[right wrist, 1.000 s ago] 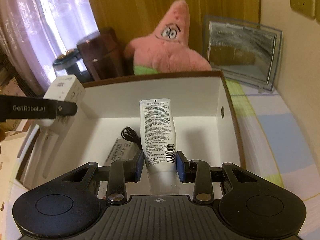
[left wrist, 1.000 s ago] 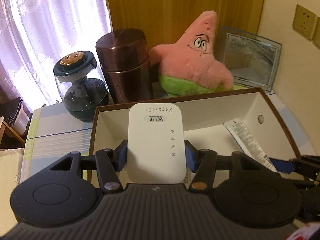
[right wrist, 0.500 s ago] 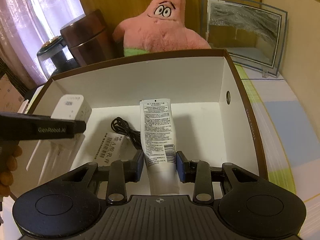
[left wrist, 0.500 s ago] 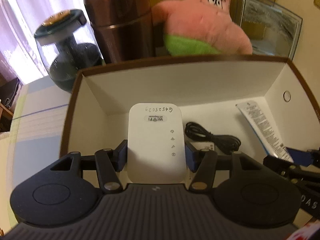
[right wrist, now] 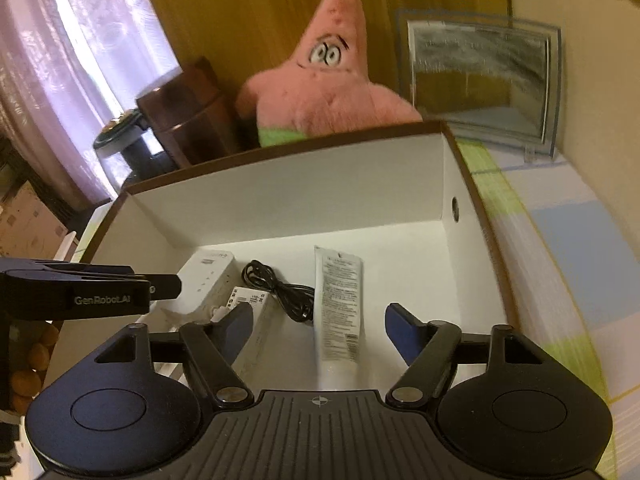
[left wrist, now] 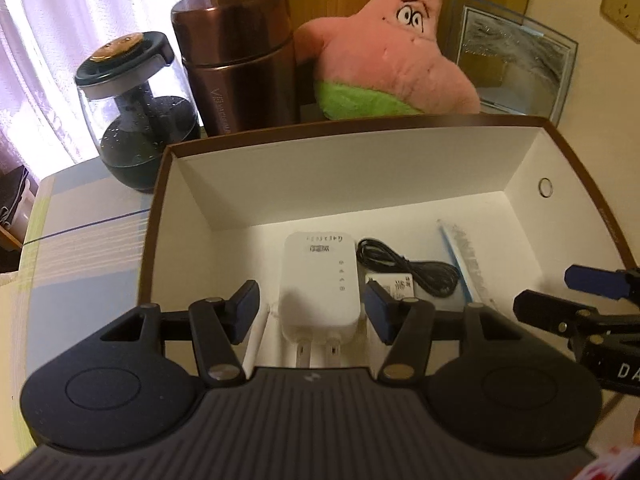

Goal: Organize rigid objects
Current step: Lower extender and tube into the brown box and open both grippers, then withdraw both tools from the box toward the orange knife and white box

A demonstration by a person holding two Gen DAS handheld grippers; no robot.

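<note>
White WiFi extender and tube — flat in box

A window with a thin lilac curtain lets in bright daylight on the left side. Next to it hangs a brown-yellow curtain. The wall on the right is cream, with a beige socket plate. The table has a cloth with pale blue, white and green checks. Cardboard boxes stand lower, at far left.
</note>
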